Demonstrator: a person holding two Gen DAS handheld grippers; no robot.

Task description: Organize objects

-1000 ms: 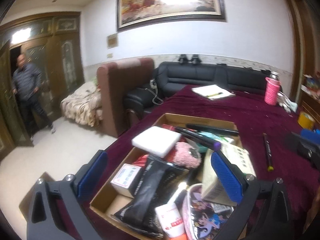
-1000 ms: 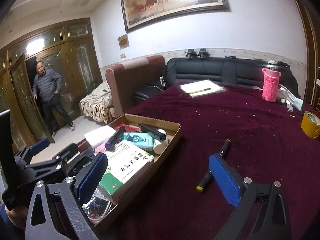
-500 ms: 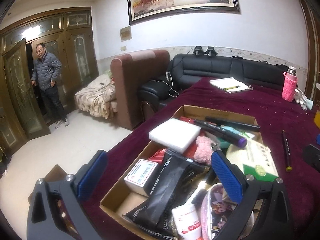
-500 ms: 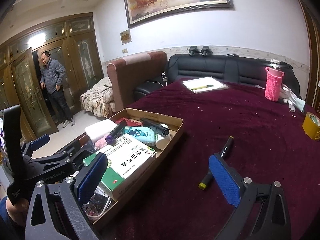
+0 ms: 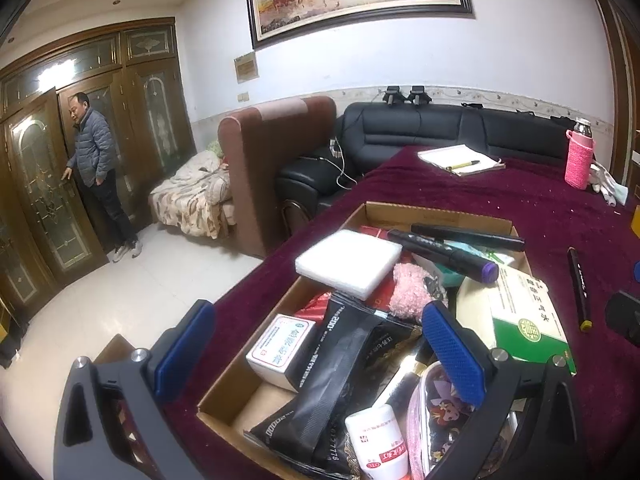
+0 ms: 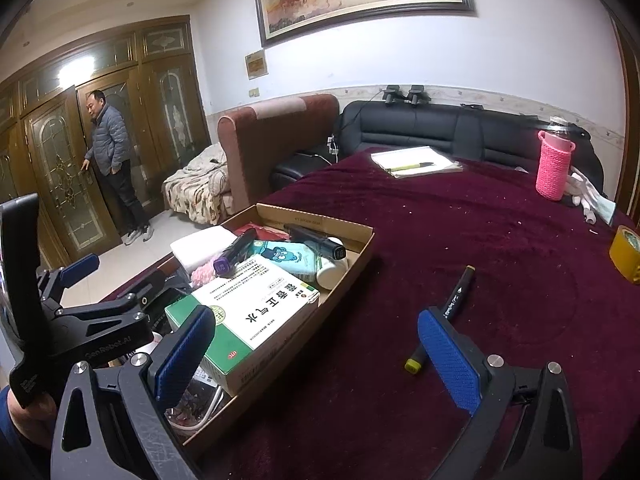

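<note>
On the dark red velvet counter (image 6: pixel 460 216) sits a flat brown cardboard box (image 6: pixel 360 252), packed full of small things. A green and white medicine carton (image 6: pixel 252 316) lies on top near the right side, and a black marker with a purple cap (image 5: pixel 444 254) rests across the pile. A white foam block (image 5: pixel 348 262) sits at the far left corner of the heap.

One thing is not in the box yet: a black marker pen with a yellow end (image 6: pixel 444 312). It lies alone on the cloth, just beside the box's right wall.

The right tongs (image 6: pixel 316 356) are spread wide and hold nothing. They hang low over the cloth, with the lone pen right by the far-side pad (image 6: pixel 448 356). I think that is so they can pick it up.

The left tongs (image 5: pixel 316 348) are wide too, and empty. They hover over the near end of the box, maybe to steady it.
</note>
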